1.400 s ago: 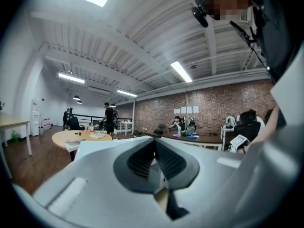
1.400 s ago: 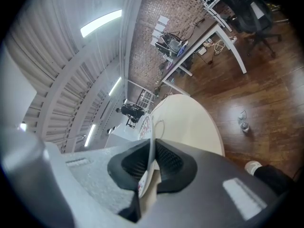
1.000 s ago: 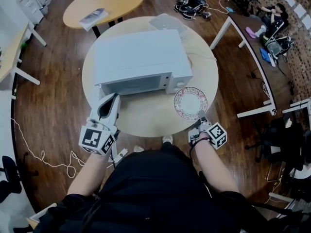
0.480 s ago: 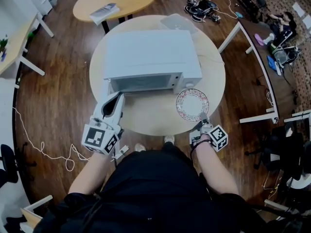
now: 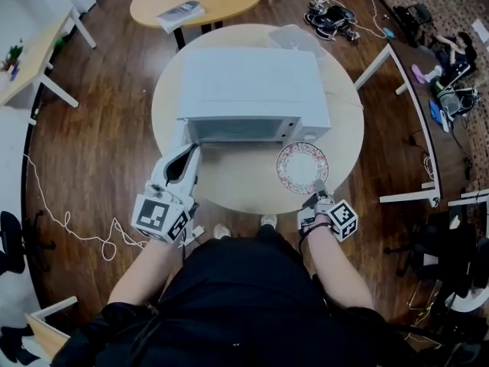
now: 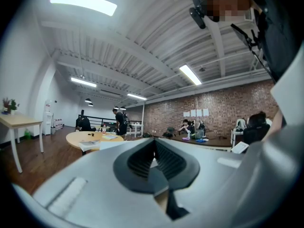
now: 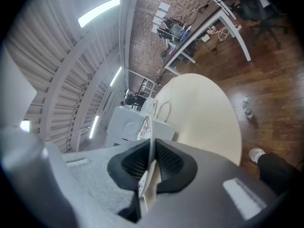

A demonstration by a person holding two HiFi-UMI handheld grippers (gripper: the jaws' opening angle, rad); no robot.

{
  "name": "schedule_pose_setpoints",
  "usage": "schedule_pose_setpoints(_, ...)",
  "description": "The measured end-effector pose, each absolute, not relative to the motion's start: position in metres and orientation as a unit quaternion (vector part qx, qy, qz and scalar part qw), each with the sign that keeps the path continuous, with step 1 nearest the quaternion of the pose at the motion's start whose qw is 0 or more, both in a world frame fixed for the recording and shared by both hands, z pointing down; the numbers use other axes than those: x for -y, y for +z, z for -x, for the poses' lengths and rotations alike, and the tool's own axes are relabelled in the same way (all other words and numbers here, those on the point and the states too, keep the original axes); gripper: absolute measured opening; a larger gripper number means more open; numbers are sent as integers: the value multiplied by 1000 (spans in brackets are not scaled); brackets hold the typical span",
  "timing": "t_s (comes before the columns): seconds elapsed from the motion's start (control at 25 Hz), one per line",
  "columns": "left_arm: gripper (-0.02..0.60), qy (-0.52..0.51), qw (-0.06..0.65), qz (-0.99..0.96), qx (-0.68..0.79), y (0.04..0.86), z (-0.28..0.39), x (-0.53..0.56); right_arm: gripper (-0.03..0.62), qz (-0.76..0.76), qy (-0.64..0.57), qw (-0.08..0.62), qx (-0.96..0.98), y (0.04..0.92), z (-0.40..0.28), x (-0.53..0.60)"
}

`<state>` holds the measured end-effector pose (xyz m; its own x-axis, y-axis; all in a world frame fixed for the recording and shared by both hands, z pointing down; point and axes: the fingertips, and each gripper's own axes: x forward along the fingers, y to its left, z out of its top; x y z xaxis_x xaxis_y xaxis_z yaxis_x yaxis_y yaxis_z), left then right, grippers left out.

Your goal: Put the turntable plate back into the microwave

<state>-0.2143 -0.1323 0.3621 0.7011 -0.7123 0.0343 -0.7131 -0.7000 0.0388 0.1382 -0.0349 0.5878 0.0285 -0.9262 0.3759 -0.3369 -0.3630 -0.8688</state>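
**A:** Since a second ago the turntable plate [image 5: 302, 167] has edged left along the microwave [image 5: 252, 82] front and now sits just below its control end.

**B:** Grips?

**A:** Right gripper [image 5: 316, 193] is clamped on the plate's near rim, plate flat over the round table [image 5: 237, 186]. Left gripper [image 5: 189, 153] has its jaws together with nothing in them, at the microwave's lower-left corner.

**B:** Next move?

**A:** The cavity mouth lies up-left of the plate and the right hand is nearer. Can't see the cavity contents.

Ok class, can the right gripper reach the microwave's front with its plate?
Probably yes: the right gripper holds the plate just short of the microwave front, with only bare table nearby.
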Motion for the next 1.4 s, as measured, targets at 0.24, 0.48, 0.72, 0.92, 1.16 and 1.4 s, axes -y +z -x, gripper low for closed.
schedule_pose_setpoints(0.24,3,7,25,-918,395,360,223,129,18,642,-510,284,-497,588,-123,43)
schedule_pose_setpoints(0.48,3,2,26,-915,403,360,230,127,18,628,-516,277,-512,586,-106,54)
schedule_pose_setpoints(0.72,3,-6,22,-911,412,356,237,126,18,612,-522,267,-531,581,-86,64)
schedule_pose_setpoints(0.92,3,-7,22,-908,418,356,241,124,18,601,-528,258,-542,580,-76,72)
schedule_pose_setpoints(1.16,3,-4,22,-905,426,355,248,121,18,581,-535,251,-560,577,-56,85)
schedule_pose_setpoints(1.4,3,3,18,-904,428,353,252,112,18,563,-541,242,-577,574,-37,98)
